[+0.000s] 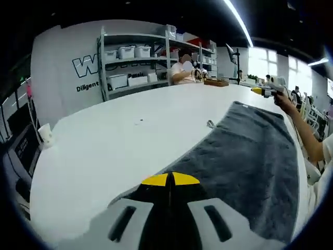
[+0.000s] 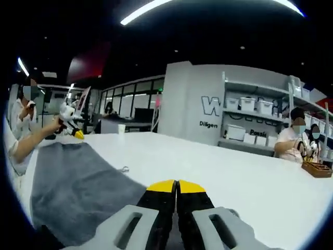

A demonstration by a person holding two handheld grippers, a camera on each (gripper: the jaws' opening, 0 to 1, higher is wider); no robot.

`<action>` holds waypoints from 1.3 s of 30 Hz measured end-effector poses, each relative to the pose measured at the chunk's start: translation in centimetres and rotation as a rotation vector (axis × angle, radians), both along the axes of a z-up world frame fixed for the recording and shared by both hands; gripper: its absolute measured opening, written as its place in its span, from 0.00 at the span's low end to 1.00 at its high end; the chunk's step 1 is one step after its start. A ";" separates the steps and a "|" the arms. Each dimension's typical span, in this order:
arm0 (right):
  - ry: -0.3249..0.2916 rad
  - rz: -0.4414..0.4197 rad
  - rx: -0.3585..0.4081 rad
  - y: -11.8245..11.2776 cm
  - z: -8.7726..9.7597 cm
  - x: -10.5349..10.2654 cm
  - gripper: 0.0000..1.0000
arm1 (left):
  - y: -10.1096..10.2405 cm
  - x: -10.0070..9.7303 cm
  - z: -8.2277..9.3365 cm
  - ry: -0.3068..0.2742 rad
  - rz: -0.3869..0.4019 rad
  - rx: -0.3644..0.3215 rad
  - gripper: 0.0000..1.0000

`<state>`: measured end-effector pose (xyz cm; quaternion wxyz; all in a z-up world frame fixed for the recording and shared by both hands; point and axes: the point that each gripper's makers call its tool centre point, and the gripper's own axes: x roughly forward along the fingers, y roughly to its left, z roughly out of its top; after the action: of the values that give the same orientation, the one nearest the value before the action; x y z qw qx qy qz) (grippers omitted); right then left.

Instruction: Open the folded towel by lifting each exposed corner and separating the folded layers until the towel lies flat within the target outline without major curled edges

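Observation:
A dark grey towel (image 1: 244, 156) lies spread flat on the white table (image 1: 119, 146), with a small hanging loop (image 1: 209, 124) at its long edge. My left gripper (image 1: 170, 179) is shut, its yellow tips together over the towel's near edge, and nothing shows between them. At the towel's far end a hand holds my right gripper (image 1: 266, 91) just off the cloth. In the right gripper view the towel (image 2: 78, 182) stretches away to the left, with its loop (image 2: 124, 169) at the edge. My right gripper (image 2: 176, 186) is shut beside the near corner. My left gripper (image 2: 70, 127) hovers at the far end.
Bare white table (image 2: 234, 172) spreads wide beside the towel. A paper cup (image 1: 45, 134) stands near the far left edge. People sit at the far end by a wooden tray (image 2: 317, 169). Shelves with white bins (image 1: 130, 52) line the back wall.

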<state>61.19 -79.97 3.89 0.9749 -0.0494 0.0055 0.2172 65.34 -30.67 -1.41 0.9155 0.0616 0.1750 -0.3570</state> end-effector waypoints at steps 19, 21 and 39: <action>-0.179 -0.090 0.124 -1.6 5.4 2.1 0.00 | 1.6 1.9 8.0 -0.345 0.120 -0.155 0.01; -0.197 -0.118 0.105 -1.9 5.7 2.3 0.00 | 1.9 1.9 8.8 -0.393 0.120 -0.157 0.01; -0.137 -0.182 0.137 -3.0 -1.5 4.5 0.00 | 1.9 0.2 8.7 -0.495 0.007 -0.356 0.01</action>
<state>65.74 -82.95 2.44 0.9897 0.0032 -0.0715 0.1240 65.55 -28.72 7.26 0.9280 -0.0155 -0.1184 -0.3531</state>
